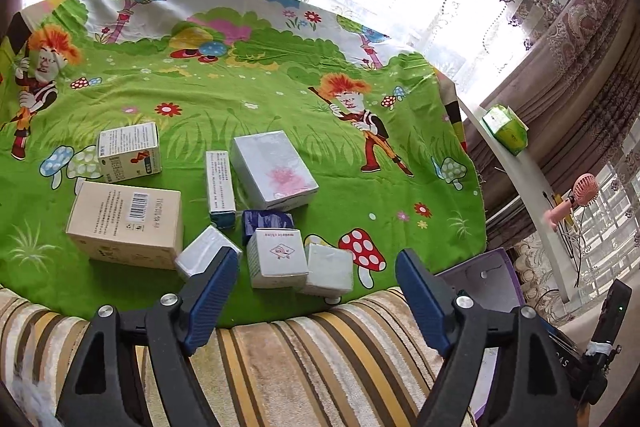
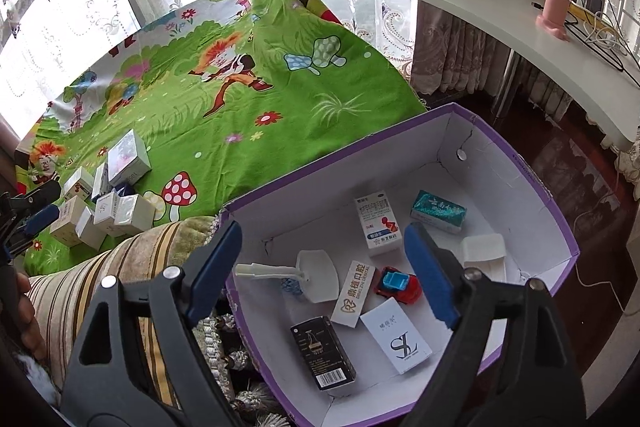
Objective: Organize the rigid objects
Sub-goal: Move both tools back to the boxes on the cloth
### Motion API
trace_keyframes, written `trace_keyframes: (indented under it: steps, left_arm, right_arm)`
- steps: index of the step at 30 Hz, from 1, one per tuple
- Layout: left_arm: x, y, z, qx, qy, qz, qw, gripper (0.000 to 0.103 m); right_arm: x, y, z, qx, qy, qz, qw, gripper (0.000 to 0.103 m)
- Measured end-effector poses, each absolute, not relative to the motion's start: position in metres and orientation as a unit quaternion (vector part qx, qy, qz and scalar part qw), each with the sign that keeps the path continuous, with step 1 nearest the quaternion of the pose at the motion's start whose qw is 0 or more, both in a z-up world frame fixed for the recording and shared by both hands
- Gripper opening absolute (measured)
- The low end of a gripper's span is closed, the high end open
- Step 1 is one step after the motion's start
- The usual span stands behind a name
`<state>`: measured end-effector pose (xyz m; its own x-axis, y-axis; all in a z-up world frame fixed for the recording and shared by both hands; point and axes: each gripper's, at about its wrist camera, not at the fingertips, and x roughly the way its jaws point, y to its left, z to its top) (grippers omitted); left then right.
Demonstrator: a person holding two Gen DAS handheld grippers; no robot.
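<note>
1. Left wrist view: the left gripper [image 1: 316, 291] has its blue-padded tongs spread wide with nothing between them, hanging over the near edge of the green cartoon-printed cloth [image 1: 248, 99], where it meets the striped velvet cushion [image 1: 280, 367].
2. The cluster of small cardboard boxes lies on the cloth from about 9 to 12 o'clock of those tongs: a large beige barcode box [image 1: 126, 223] at 10 o'clock, a white box with a red diamond logo [image 1: 276, 257] just ahead at 12, and a plain pale box [image 1: 330, 267] touching its right side.
3. A silver-white box with a pink stain [image 1: 274, 171] sits further off at 12 o'clock.
4. Right wrist view: the right gripper [image 2: 320, 275] is likewise spread and empty, poised above the open purple-rimmed white cardboard bin [image 2: 532, 179].
5. In the bin lie a red and blue toy car [image 2: 398, 283], a black barcode carton [image 2: 322, 355], a white monogram box [image 2: 396, 339] and a teal carton [image 2: 438, 213].
6. Judgement: a drop-off looks complete, and the sorting is partly done, with the cluster still on the cloth.
7. Next move: the left tongs likely need to close squarely across the logo box's flat sides, avoiding its touching neighbour.
</note>
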<state>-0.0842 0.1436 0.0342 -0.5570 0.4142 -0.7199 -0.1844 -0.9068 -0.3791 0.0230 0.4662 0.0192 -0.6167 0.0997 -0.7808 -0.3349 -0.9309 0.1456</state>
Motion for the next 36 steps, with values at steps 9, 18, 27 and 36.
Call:
trace_keyframes:
  steps: [9, 18, 27, 36]
  left_arm:
    - [-0.091, 0.09, 0.026, -0.445, -0.163, 0.872, 0.122, 0.082]
    - [-0.094, 0.067, 0.024, -0.448, -0.175, 0.87, 0.105, 0.082]
    - [-0.095, 0.058, 0.016, -0.467, -0.174, 0.858, 0.122, 0.083]
    - [-0.095, 0.065, 0.011, -0.485, -0.141, 0.85, 0.153, 0.082]
  right_arm:
    - [0.004, 0.426, 0.024, -0.425, 0.114, 0.894, 0.082, 0.086]
    - [-0.021, 0.379, 0.026, -0.435, 0.091, 0.895, 0.03, 0.087]
    - [-0.051, 0.33, 0.019, -0.456, 0.057, 0.888, -0.017, 0.087]
    - [-0.075, 0.297, 0.002, -0.489, 0.009, 0.871, -0.04, 0.087]
